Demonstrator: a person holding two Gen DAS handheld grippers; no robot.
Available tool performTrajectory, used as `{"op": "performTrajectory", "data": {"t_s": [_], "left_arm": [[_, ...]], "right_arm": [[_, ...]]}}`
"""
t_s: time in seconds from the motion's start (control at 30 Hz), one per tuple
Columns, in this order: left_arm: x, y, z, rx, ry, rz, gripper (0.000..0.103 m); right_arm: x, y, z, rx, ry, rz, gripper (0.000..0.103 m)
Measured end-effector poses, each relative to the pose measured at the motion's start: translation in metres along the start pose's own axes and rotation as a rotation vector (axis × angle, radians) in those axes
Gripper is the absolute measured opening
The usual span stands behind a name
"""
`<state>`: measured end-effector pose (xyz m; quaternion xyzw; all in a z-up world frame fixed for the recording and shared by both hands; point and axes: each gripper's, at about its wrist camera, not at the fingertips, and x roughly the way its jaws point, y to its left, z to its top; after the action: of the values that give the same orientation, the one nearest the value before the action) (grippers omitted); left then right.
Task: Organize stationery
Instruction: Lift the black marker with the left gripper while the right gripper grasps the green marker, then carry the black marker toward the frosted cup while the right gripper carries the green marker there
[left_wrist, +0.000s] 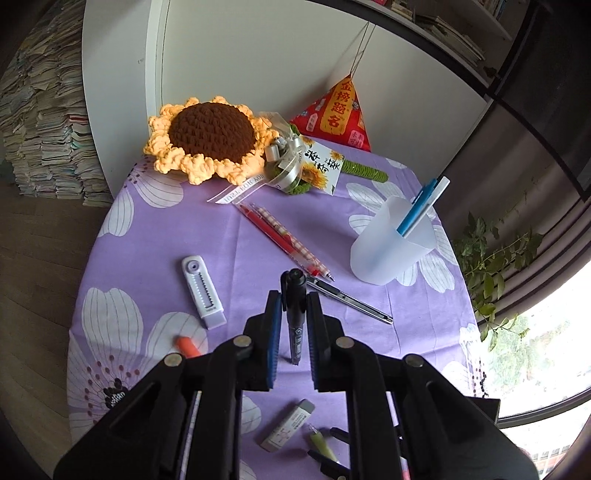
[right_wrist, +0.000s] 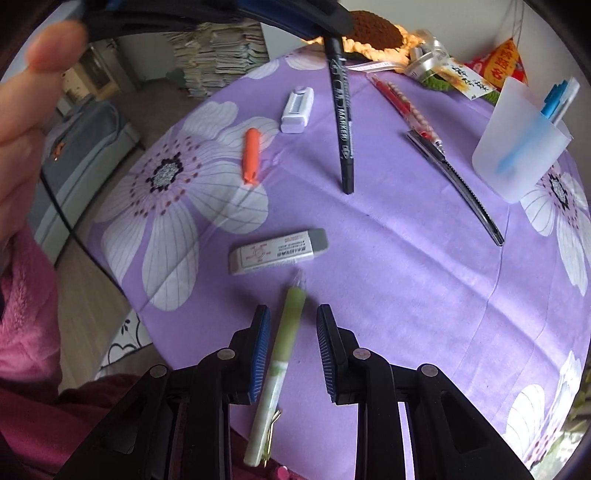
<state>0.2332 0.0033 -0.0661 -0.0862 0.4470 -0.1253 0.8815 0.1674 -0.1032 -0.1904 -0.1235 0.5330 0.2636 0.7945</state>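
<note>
The black marker pen (left_wrist: 294, 317) hangs clear of the worktop (left_wrist: 417, 321), clenched between the pads of the left tongs (left_wrist: 294, 308); in the right wrist view it dangles tip-down from those tongs (right_wrist: 334, 27) over the far middle of the purple flowered cloth (right_wrist: 406, 266). The frosted translucent plastic cup (left_wrist: 388, 243), already holding blue and white pens (left_wrist: 424, 206), stands to the right of the marker and looks like its destination.

The right tongs (right_wrist: 291, 347) straddle a pale green pen (right_wrist: 284, 354) with a gold clip. Its barrel lies against the left pad, the right pad stands off it, so I cannot tell whether it is truly gripped.

Still lying about: a grey-ended white eraser (right_wrist: 277, 253) near, a small orange cap (right_wrist: 251, 155) and a white correction-tape case (left_wrist: 203, 291) left, a metal utility knife (left_wrist: 351, 299) and two red pens (left_wrist: 280, 236) further off.

Risks, as I judge them: the marker is pinched near its top, so a swing could make it pivot and miss the cup's mouth or tip the light cup over. The green pen, if barely held, could slide out.
</note>
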Motion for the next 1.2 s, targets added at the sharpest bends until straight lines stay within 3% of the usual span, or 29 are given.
{"op": "performTrajectory", "data": {"t_s": [0.1, 0.2, 0.37, 0.5, 0.87, 1.2], "left_arm": [[0.000, 0.007, 0.000, -0.006, -0.003, -0.021, 0.011], [-0.002, 0.012, 0.001, -0.010, -0.009, -0.034, 0.011], [-0.005, 0.017, 0.001, -0.011, -0.023, -0.043, 0.011], [-0.007, 0.015, 0.001, 0.001, -0.029, -0.061, 0.011], [-0.011, -0.003, 0.006, 0.040, -0.049, -0.073, 0.011], [-0.025, -0.042, 0.032, 0.104, -0.113, -0.084, 0.011]], "right_arm": [[0.003, 0.005, 0.006, -0.006, 0.002, -0.029, 0.026], [0.005, 0.012, 0.009, -0.028, 0.005, -0.100, 0.013], [-0.007, 0.001, 0.010, 0.041, -0.013, -0.062, 0.012], [-0.045, -0.018, 0.012, 0.126, -0.119, -0.022, 0.012], [-0.125, -0.053, 0.012, 0.265, -0.386, -0.062, 0.012], [-0.164, -0.083, 0.017, 0.339, -0.510, -0.104, 0.012]]}}
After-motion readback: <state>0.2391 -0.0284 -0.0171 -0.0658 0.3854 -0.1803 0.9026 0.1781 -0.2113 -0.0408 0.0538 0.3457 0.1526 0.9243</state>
